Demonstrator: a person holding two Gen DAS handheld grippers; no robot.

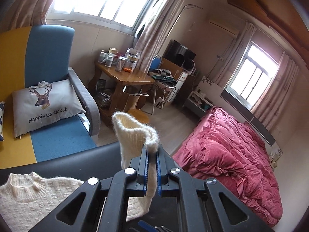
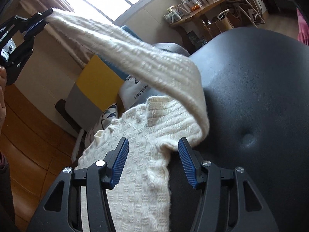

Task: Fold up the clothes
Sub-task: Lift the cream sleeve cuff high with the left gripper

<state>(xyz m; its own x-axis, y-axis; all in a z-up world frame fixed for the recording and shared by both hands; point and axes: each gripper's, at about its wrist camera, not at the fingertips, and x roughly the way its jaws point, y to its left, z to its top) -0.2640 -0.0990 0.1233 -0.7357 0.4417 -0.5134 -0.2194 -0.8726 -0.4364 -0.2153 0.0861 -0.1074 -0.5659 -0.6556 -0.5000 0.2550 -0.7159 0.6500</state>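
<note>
The black padded surface (image 2: 251,96) is the biggest thing in front; it carries the sweater, and it has one small dimple. Behind it stands a sofa (image 1: 50,58) in blue and yellow, with a grey pillow (image 1: 46,106) that shows a deer and the words "Happiness ticket". To the right is a bed with a red cover (image 1: 231,164). Between sofa and bed, near the window, stands a wooden table (image 1: 127,77) with jars and bottles on it.

The white knitted sweater (image 2: 139,174) lies flat on the black surface, with its collar toward the sofa. One sleeve (image 2: 135,54) is lifted from the body and stretches up and to the left through the air.

The left gripper (image 1: 151,154) is closed on the cuff of this sleeve; the knit is pressed between its blue pads and the end of the cuff stands up above them. In the right wrist view this gripper is at the upper left, and part of a hand (image 2: 2,81) holds it.

The right gripper (image 2: 152,154) is about half open. Its pads stand over the place where the sleeve joins the body, one on each side, and they do not press the knit.
</note>
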